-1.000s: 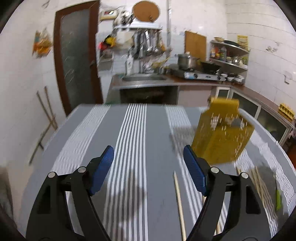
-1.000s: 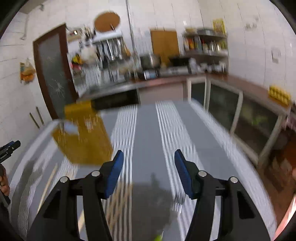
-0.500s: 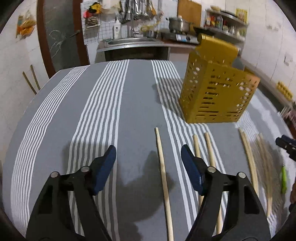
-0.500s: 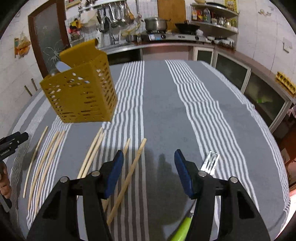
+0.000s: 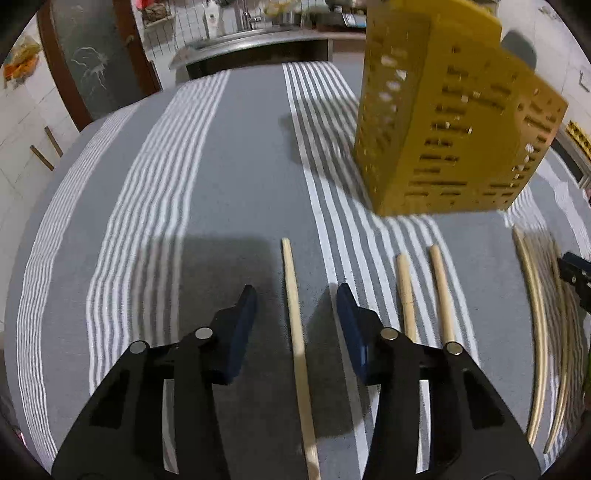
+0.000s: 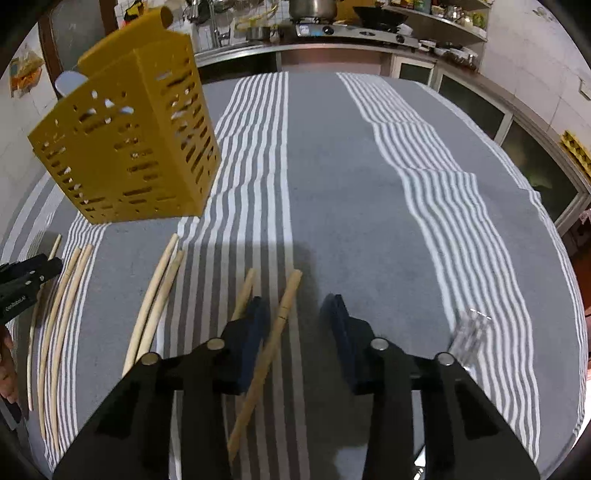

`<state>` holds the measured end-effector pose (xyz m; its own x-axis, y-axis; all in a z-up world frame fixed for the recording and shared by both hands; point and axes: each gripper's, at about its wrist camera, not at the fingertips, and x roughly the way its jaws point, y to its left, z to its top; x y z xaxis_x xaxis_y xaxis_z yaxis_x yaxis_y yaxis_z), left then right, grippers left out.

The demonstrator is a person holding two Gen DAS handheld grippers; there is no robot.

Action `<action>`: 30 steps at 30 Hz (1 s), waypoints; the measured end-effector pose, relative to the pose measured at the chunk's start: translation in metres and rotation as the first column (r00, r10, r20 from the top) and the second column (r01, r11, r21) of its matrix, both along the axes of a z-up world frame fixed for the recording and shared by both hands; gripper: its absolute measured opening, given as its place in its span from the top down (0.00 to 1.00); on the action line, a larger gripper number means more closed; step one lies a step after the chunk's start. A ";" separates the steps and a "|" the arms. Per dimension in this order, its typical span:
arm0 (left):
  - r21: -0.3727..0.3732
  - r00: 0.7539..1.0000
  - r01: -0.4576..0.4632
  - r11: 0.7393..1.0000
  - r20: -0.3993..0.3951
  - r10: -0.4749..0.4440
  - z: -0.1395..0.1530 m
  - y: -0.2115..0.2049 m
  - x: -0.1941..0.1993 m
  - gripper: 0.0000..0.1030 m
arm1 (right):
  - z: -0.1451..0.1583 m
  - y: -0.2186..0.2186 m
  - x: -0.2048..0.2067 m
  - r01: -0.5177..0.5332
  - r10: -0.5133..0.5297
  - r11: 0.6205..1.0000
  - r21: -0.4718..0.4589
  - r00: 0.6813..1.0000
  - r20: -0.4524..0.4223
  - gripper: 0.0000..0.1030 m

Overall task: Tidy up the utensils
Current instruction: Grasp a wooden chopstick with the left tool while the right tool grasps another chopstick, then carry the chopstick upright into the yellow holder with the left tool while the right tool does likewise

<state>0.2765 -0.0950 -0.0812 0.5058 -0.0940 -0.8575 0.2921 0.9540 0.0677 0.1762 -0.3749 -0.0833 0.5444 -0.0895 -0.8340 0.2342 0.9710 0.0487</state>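
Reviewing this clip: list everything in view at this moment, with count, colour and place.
utensil holder: one, yellow, perforated, upright on the cloth beyond the sticks
chopsticks: at least eight, pale wood, lying loose in a row before the holder
fork: one, clear tines, near right edge
tablecloth: one, grey with white stripes, covers table
kitchen counter: one, behind, holds stove and pot
left claw: blue pads closing, one chopstick between, untouched
right claw: closing, another chopstick between

Home kitchen: gas stove (image 6: 354,29), pot (image 6: 312,8), sink counter (image 5: 255,37), tiled walls.
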 end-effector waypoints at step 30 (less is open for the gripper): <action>-0.241 0.952 0.090 0.966 0.307 -0.012 0.149 0.021 -0.052 0.96 | 0.137 0.015 -0.057 -0.167 0.143 0.986 0.022 0.895 0.424 0.94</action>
<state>0.2245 -0.0739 0.0681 0.7245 -0.3173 -0.6119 0.3439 0.9358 -0.0780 0.1193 -0.3595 0.0532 0.8477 0.0646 -0.5266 0.0269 0.9861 0.1642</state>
